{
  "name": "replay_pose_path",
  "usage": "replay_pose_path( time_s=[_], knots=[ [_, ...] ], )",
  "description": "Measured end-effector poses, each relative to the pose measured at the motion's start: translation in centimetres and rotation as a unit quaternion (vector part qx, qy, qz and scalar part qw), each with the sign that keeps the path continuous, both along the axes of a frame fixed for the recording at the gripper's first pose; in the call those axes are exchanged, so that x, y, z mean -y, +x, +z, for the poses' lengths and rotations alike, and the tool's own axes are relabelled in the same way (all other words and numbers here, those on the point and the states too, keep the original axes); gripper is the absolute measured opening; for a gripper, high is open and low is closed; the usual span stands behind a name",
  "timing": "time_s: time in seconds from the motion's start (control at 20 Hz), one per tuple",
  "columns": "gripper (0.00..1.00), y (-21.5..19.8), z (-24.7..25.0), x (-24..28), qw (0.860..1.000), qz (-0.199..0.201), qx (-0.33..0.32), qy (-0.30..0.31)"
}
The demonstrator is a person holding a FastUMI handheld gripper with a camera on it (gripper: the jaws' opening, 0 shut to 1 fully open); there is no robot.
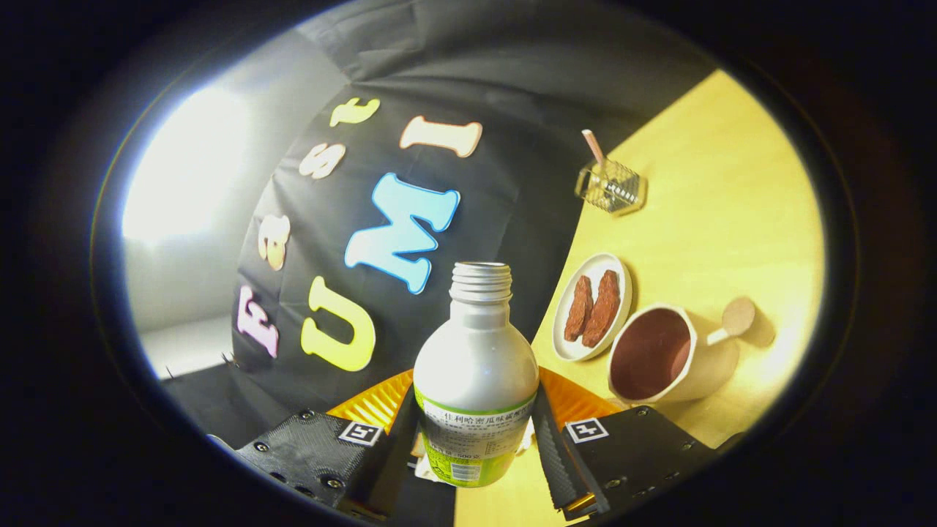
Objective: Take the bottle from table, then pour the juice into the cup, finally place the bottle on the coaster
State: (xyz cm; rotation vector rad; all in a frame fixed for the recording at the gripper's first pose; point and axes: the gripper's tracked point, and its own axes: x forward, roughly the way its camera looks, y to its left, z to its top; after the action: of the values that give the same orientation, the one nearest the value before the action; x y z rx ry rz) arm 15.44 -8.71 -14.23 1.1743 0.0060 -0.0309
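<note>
Bottle (476, 380), white with a green label and no cap, sits clamped between the two fingers of the tongs (474, 432), both pressing its sides, neck pointing away. Right of it on the yellow tabletop (732, 205) stands a cup (662, 355) with a dark inside. A small white dish (593, 306) holding two brown pieces lies just beyond the cup, and a clear glass holder (611, 187) stands farther off.
</note>
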Motion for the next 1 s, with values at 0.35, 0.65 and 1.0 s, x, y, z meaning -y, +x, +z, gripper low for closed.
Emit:
replay_pose_path(
  time_s=[0.35,0.65,1.0],
  knots=[
    [0.76,0.0,1.6,0.5,0.985,-0.009,-0.044,-0.165],
    [0.76,-0.7,5.1,0.7,0.937,-0.037,-0.058,-0.342],
    [0.76,-0.7,6.0,-0.5,0.841,-0.038,-0.117,-0.527]
  ],
)
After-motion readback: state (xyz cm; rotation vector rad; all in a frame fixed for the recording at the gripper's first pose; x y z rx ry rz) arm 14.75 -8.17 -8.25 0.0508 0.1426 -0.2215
